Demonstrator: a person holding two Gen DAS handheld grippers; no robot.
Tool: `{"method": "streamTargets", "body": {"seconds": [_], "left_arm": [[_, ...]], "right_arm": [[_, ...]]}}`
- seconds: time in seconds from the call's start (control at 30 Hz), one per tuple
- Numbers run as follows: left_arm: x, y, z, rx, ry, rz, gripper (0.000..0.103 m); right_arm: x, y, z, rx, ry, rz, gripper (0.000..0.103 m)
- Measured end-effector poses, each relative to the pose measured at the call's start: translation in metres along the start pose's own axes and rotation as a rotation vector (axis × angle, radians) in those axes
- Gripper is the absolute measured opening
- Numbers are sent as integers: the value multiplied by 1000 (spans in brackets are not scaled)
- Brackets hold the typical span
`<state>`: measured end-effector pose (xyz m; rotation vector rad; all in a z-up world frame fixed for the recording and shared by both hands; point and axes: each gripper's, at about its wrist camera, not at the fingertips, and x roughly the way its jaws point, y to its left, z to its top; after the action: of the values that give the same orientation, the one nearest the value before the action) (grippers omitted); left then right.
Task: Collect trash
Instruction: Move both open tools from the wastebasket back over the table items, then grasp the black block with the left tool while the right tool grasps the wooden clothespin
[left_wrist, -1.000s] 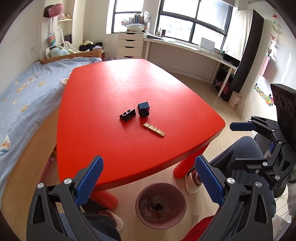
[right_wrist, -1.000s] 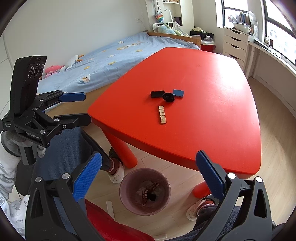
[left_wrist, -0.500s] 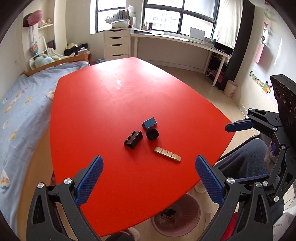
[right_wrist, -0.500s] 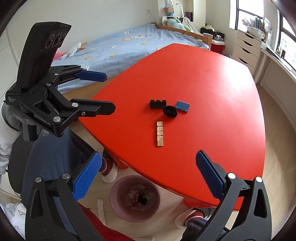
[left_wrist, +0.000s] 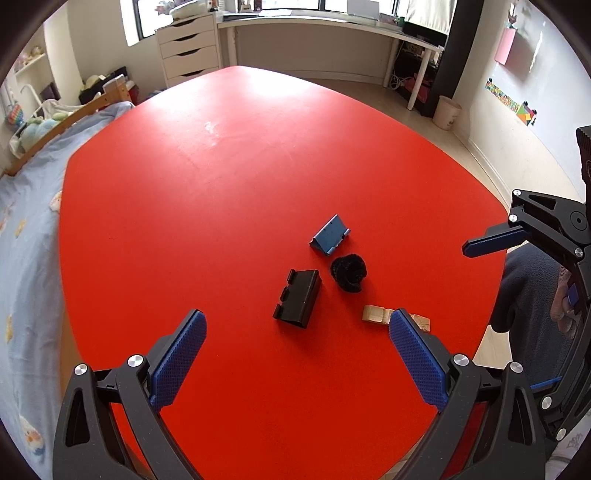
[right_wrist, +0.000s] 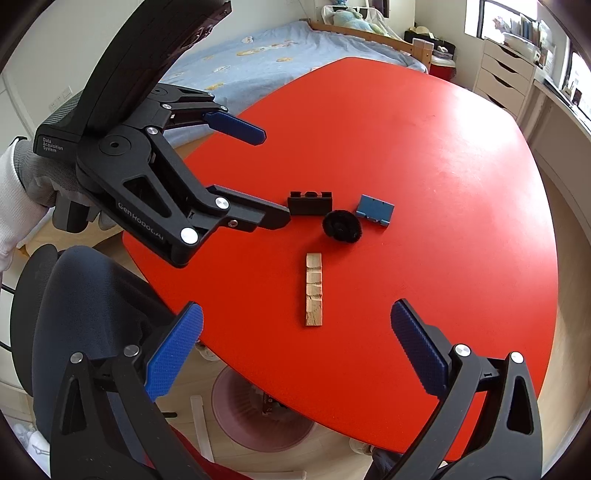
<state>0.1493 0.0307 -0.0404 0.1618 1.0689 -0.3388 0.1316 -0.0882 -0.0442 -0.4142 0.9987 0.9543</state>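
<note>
Several small pieces lie near the front of the red table (left_wrist: 221, 184): a black block (left_wrist: 297, 297), a black fuzzy round piece (left_wrist: 348, 273), a blue angled piece (left_wrist: 330, 235) and a tan segmented strip (left_wrist: 376, 314). My left gripper (left_wrist: 295, 334) is open and empty, just short of the black block. In the right wrist view the strip (right_wrist: 314, 290) lies ahead of my open, empty right gripper (right_wrist: 295, 325), with the black block (right_wrist: 309, 202), fuzzy piece (right_wrist: 342, 226) and blue piece (right_wrist: 375, 210) beyond. The left gripper (right_wrist: 258, 177) shows there too, above the table's left edge.
A pink waste bin (right_wrist: 258, 417) with some scraps stands on the floor, partly under the table's near edge. A bed with a blue cover (left_wrist: 26, 236) runs along the table's left side. White drawers (left_wrist: 188, 48) and a desk stand by the window.
Both grippers have moved forward over the table and tilted down toward the pieces. The left one now hangs close above the black block. The bin has left the left wrist view.
</note>
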Motion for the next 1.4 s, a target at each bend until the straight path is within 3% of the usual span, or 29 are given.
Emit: {"method": "streamTargets", "body": {"seconds": [0.5,0.83,0.9,1.03,1.2,1.4], "left_arm": [[30,-1,2,91,47,-65,94],[39,1,5,100,60,-80,67],[39,0,6,103,57,-80,57],[36,-5,6,118,58,-77,42],[35,-7,7,119,62,-63,25],[35,-7,7,91,58,-51,25]], "right_arm": [[29,-9,1,22,31,-25,97],[43,-6,12,1,44,-54,60],[46,-6,11,-2,51,-55,50],[48,-7,9,-5,47,-61,41],[47,-8,8,-13,41,-67,11],[47,-8,8,-17,35,-69,11]]}}
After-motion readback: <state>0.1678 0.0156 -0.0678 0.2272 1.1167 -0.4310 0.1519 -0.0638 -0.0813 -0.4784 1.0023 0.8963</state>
